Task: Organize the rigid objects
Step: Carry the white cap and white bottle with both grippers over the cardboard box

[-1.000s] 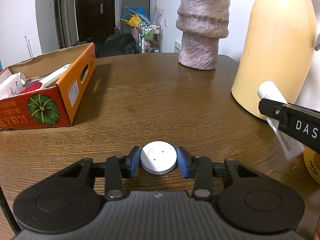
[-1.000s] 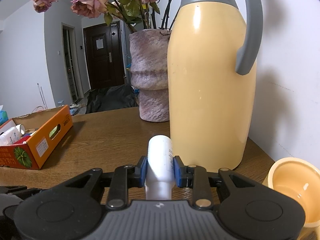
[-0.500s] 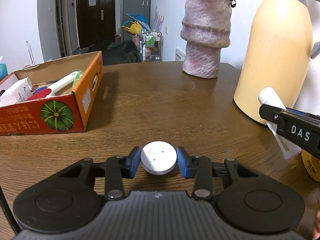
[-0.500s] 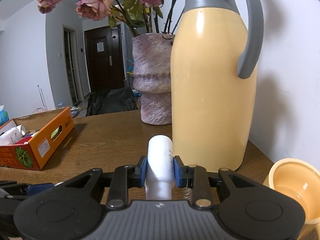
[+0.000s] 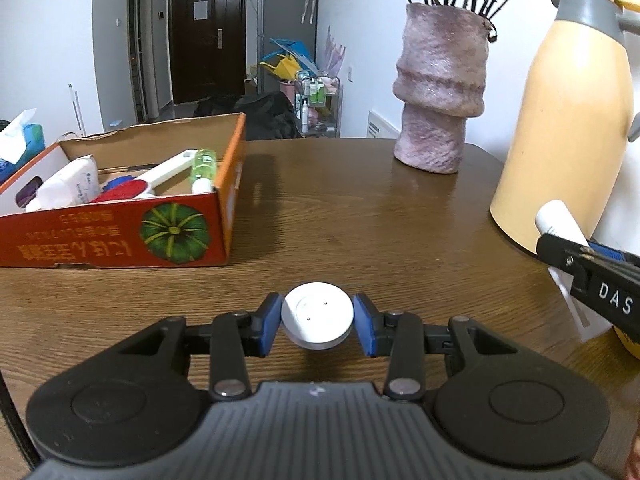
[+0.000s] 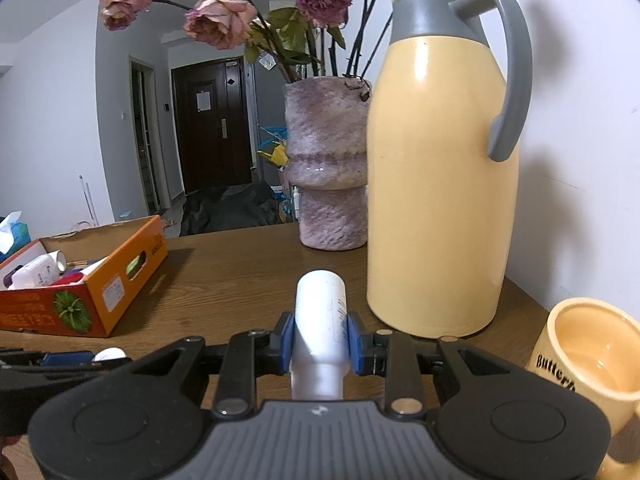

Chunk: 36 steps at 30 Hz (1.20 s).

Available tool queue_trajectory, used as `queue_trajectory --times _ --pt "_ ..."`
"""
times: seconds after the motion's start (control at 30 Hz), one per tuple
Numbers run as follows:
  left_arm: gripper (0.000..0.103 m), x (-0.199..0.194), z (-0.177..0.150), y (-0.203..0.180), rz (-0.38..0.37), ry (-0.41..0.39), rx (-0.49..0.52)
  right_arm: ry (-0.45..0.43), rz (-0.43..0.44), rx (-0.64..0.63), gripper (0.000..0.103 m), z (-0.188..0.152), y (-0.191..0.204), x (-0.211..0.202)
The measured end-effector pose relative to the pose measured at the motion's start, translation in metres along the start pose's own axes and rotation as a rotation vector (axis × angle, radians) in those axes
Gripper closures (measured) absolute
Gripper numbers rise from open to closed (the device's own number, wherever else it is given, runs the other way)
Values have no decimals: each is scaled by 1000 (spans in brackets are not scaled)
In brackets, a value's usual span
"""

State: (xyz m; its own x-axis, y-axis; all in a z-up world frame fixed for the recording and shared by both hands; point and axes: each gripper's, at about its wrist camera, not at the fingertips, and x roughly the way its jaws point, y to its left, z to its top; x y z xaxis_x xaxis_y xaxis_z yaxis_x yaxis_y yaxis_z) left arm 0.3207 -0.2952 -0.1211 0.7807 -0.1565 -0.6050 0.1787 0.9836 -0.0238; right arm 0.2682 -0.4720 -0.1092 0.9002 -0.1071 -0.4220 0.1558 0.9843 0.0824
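My left gripper (image 5: 318,324) is shut on a white round disc (image 5: 318,320) and holds it above the brown table (image 5: 360,224). My right gripper (image 6: 320,338) is shut on a white tube (image 6: 322,320), near the yellow thermos; the tube also shows at the right edge of the left wrist view (image 5: 560,224). An orange cardboard box (image 5: 120,200) with a pumpkin picture sits to the left, holding a white bottle, a red brush and a green item. It also shows in the right wrist view (image 6: 92,280).
A tall yellow thermos (image 6: 436,176) stands right in front of the right gripper. A pink vase (image 6: 328,168) with dried roses stands behind it. A yellow mug (image 6: 588,364) sits at the right. The white wall is close on the right.
Both grippers have risen above the table with their objects still held. The left view now looks down into the box.
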Motion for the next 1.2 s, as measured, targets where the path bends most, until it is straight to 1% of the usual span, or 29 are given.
queue_trajectory --times 0.27,0.5,0.83,1.2 --pt "63 -21 -6 33 20 -27 -13 -5 19 -13 77 -10 27 -16" --pt "63 -37 -9 70 45 -43 -54 -11 43 -15 77 -18 56 -28" --pt "63 -63 -16 124 89 -71 -101 -13 79 -21 77 -27 104 -43" --pt "63 -91 -23 188 136 -99 -152 -11 125 -40 77 -37 166 -54"
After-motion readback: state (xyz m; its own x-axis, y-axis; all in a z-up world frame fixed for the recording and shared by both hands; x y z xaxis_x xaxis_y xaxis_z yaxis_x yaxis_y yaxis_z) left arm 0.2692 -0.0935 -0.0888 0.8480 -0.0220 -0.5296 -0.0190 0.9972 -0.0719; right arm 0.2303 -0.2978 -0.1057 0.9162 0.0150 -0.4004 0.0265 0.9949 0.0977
